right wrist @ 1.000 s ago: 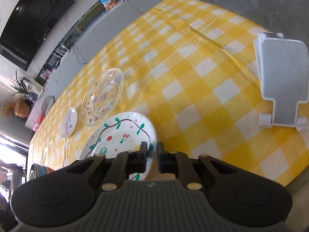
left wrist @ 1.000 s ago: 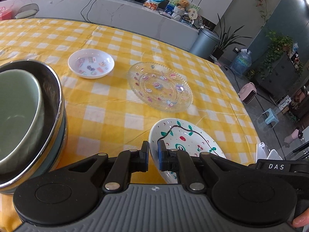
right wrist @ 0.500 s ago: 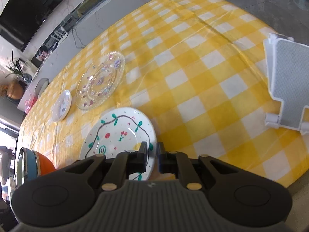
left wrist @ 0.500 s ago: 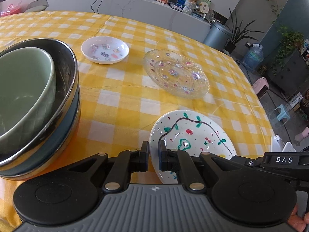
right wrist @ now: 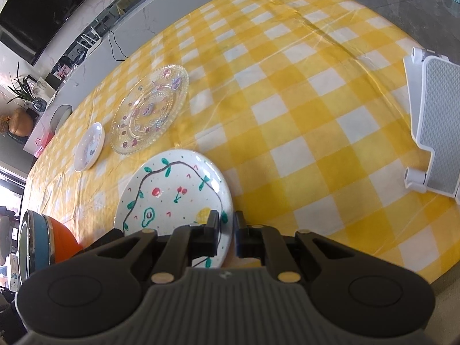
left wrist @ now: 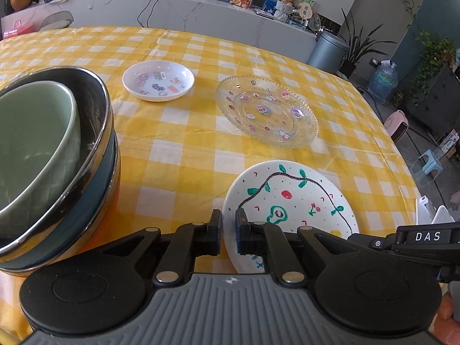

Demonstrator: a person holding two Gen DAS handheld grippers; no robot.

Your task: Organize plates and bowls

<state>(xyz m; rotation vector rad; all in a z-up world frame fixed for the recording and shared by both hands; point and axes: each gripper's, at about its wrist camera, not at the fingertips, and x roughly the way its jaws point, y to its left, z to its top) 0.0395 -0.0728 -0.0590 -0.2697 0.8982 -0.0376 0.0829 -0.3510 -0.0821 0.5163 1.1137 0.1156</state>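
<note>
Draws the left claw (left wrist: 228, 230) back and up over the last second, so that far more of the yellow checked surface (left wrist: 178, 158) shows now than it did then. Brings the whole painted plate (left wrist: 290, 201) into sight on the near right, lying flat on the cloth, with the glass plate (left wrist: 267, 112) beyond it and the small white dish (left wrist: 158, 80) at the far left, all three apart from one another. Keeps the stack of bowls (left wrist: 97, 109) at the near left, green bowl (left wrist: 31, 143) nested on top, which looks like the bowl half of the job already done. Holds the left claw's fingers pressed almost together, with only a thin slit and nothing seen between them, hovering at the painted plate's left rim. Moves the right claw (right wrist: 227, 230) in closer to the same plate than a second ago, fingers likewise nearly together, the slit lined up with the plate's near right rim; cannot tell whether that rim is actually nipped. Leaves none of the plates shifted, so probably marks the start of the plate half: taking the painted plate by its edge to stack it with the others. Calls for care, since a thin rim grip on a glazed plate can slip or tip.
</note>
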